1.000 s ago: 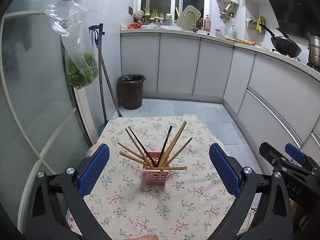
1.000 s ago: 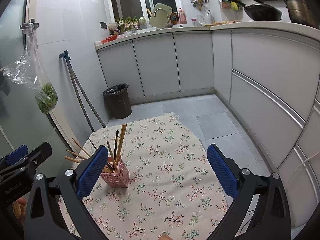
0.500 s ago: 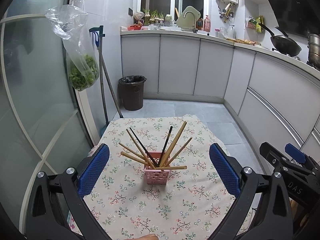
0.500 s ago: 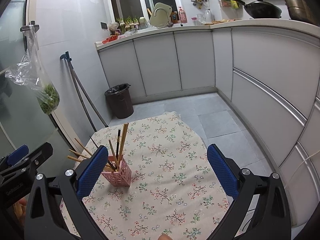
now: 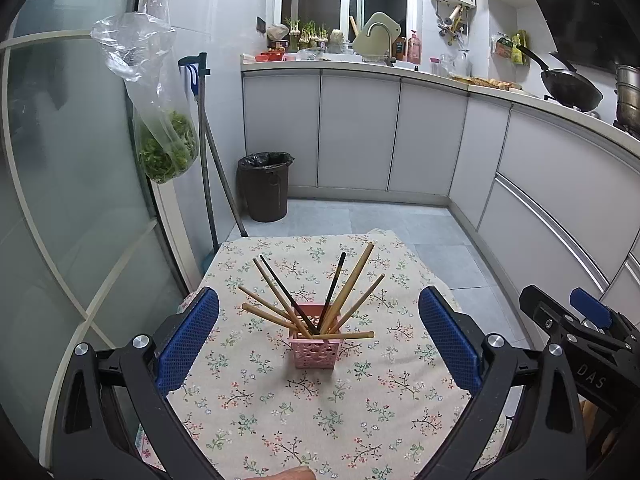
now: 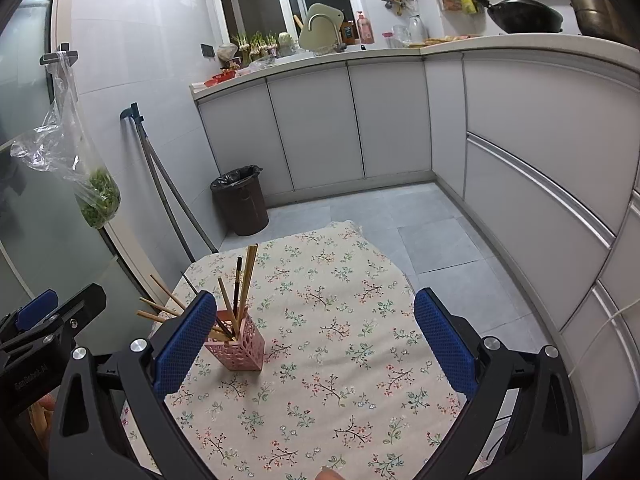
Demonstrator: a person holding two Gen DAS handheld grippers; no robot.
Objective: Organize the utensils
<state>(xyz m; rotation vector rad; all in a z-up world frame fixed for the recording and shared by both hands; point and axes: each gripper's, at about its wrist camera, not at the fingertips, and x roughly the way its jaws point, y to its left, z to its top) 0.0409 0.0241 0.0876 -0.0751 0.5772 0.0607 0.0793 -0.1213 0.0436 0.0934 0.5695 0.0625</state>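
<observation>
Chopsticks stand fanned out in a small pink holder with a pierced wall, which sits upright on a table covered by a flowered cloth. Most of the sticks are pale wood and two are dark; they lean in different directions, and one pale stick lies nearly flat across the holder's rim, its end poking out to the right.

The left gripper hangs above the near part of the table with its blue-padded fingers spread wide and nothing between them; in its view the holder appears in the gap between the pads, farther off on the cloth and not touched. The right gripper is also spread wide and empty, over the cloth to the right of the holder. In the right wrist view the holder stands just behind the left pad, partly covered by it, and whether they touch cannot be told. Each gripper shows at the edge of the other's view.

Beyond the table are grey floor tiles, a dark bin by the white cabinets, a mop leaning against the wall, and a clear bag of greens hanging at the left. A wok sits on the counter at the right.
</observation>
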